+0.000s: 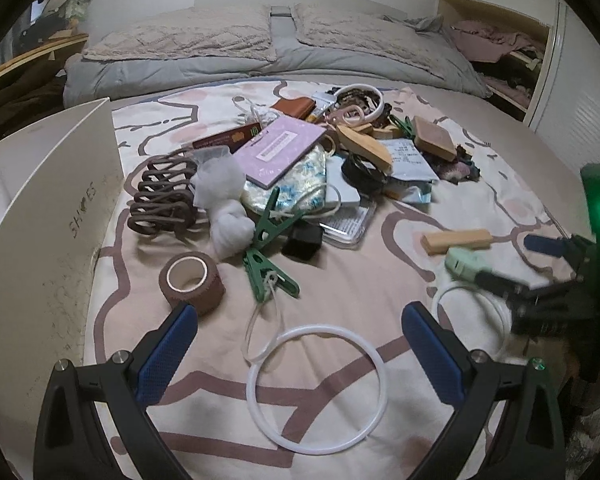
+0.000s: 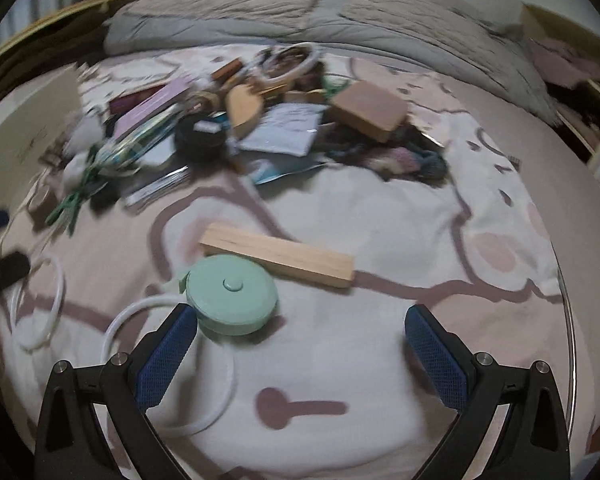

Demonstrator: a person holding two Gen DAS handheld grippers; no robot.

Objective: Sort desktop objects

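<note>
A pile of small objects lies on a patterned sheet on a bed. My left gripper (image 1: pixel 300 344) is open above a white ring (image 1: pixel 317 388), with a brown tape roll (image 1: pixel 191 282) and green clips (image 1: pixel 268 256) just ahead. My right gripper (image 2: pixel 300 340) is open and empty; a mint green tape measure (image 2: pixel 231 300) lies by its left finger, touching a wooden block (image 2: pixel 278 254). A second white ring (image 2: pixel 112 336) lies under it. The right gripper also shows in the left wrist view (image 1: pixel 512 264), next to the tape measure (image 1: pixel 462 262).
A white shoe box (image 1: pixel 40 216) stands at the left. The pile holds a brown hair claw (image 1: pixel 162 196), a lilac notebook (image 1: pixel 278 148), a soap-like block (image 2: pixel 368 110) and more. Pillows (image 1: pixel 260 40) and a grey duvet lie behind.
</note>
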